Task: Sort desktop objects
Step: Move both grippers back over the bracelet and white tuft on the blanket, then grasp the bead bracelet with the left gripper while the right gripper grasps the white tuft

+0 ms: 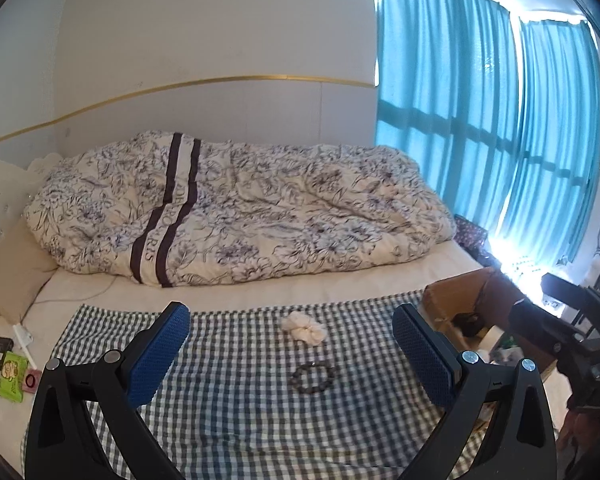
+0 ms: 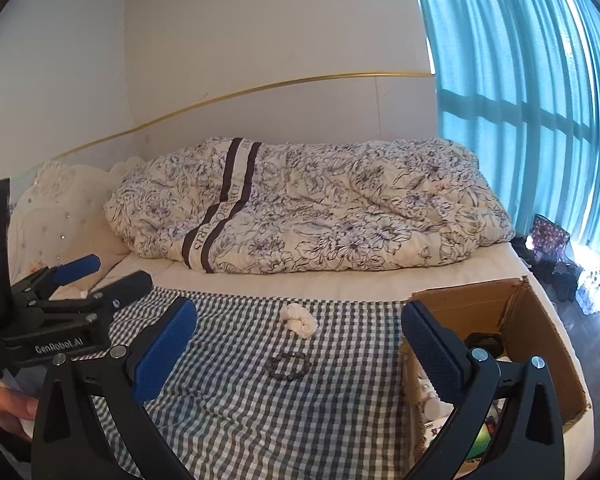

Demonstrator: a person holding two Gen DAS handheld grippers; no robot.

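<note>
A grey-and-white checked cloth point(image 1: 228, 408) point(image 2: 228, 400) covers the near part of the bed. On it lie a white scrunchie point(image 1: 302, 329) point(image 2: 299, 321) and, nearer to me, a dark bead bracelet point(image 1: 314, 378) point(image 2: 290, 366). At the cloth's right end stands an open cardboard box point(image 1: 448, 300) point(image 2: 472, 304) with several items inside. My left gripper point(image 1: 290, 312) point(image 2: 124, 270) hovers open and empty above the cloth's near left part. My right gripper point(image 2: 297, 307) is open and empty too, its right finger in front of the box; its black body point(image 1: 572, 320) shows in the left wrist view.
A floral duvet point(image 1: 236, 208) lies bunched along the far side of the bed, with a pillow point(image 1: 12, 268) at the left. Small packets, one of them green point(image 1: 12, 376), sit on the sheet left of the cloth. Teal curtains point(image 1: 480, 120) hang at the right. A hand point(image 2: 4, 412) holds the left gripper.
</note>
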